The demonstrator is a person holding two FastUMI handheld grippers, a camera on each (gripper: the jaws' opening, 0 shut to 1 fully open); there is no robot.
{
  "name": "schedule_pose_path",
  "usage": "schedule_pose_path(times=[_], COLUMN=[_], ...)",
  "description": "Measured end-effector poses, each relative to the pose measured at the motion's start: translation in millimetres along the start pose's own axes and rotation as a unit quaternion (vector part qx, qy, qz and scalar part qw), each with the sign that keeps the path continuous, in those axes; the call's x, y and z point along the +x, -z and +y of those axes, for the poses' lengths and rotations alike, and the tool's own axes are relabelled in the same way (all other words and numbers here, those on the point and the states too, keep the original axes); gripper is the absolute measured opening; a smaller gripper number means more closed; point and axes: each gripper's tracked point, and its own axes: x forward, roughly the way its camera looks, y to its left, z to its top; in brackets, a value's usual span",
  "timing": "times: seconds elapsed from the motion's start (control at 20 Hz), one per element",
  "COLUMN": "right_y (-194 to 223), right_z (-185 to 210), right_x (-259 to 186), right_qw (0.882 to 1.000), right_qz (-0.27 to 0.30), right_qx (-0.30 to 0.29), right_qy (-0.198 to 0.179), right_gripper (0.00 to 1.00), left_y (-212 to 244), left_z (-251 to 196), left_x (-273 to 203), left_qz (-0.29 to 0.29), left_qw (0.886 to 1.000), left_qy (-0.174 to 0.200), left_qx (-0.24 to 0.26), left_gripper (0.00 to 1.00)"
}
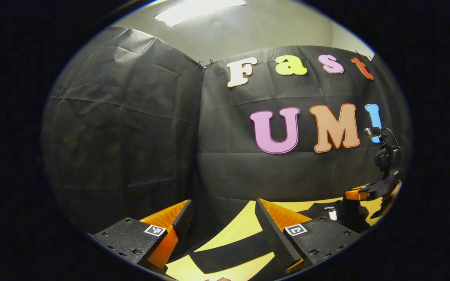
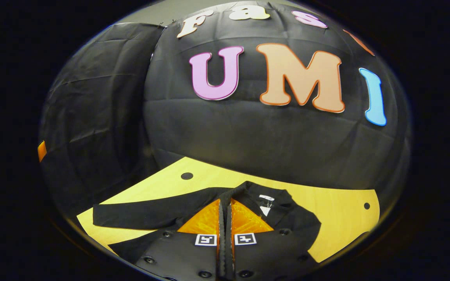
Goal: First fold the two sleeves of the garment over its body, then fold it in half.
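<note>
Starting the sleeve folds: I'm holding my left gripper wide over the black long-sleeved garment's sleeve on the yellow wooden table — my right gripper, jaws together, holding nothing visible, is hovering near the collar; next it needs opening.

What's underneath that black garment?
The black garment lies spread on a light wooden table with a left sleeve stretched out. The tabletop beneath the cloth is hidden.
</note>
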Motion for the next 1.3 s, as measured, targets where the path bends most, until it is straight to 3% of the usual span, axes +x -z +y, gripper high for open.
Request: schedule_pose_path(times=[0.2,0.3,0.45,0.65,0.8,1.3], right_y=[15,10,-26,-77,-98,-91], right_z=[16,27,23,4,-13,-69], right_x=[32,39,33,-6,-39,-99], right_qw=[0.999,1.0,0.999,0.99,0.983,0.974], right_qz=[0.032,0.026,-0.035,-0.13,-0.17,-0.176], right_qx=[-0.008,0.0,0.013,0.003,-0.008,-0.018], right_qy=[0.007,0.003,0.021,0.047,0.068,0.141], right_gripper=[0.02,0.07,0.95,1.0,0.98,0.99], left_y=[17,24,35,63,93,194], left_z=[12,14,16,22,26,20], left_x=[10,13,20,33,41,61], left_qz=[0.02,0.028,0.037,0.066,0.105,0.237], left_qw=[1.0,1.0,0.999,0.998,0.994,0.969], left_qy=[-0.009,-0.01,-0.009,0.0,0.003,0.004], left_qx=[0.009,0.01,0.004,-0.02,-0.032,-0.066], left_gripper=[0.94,0.94,0.95,0.94,0.95,0.97])
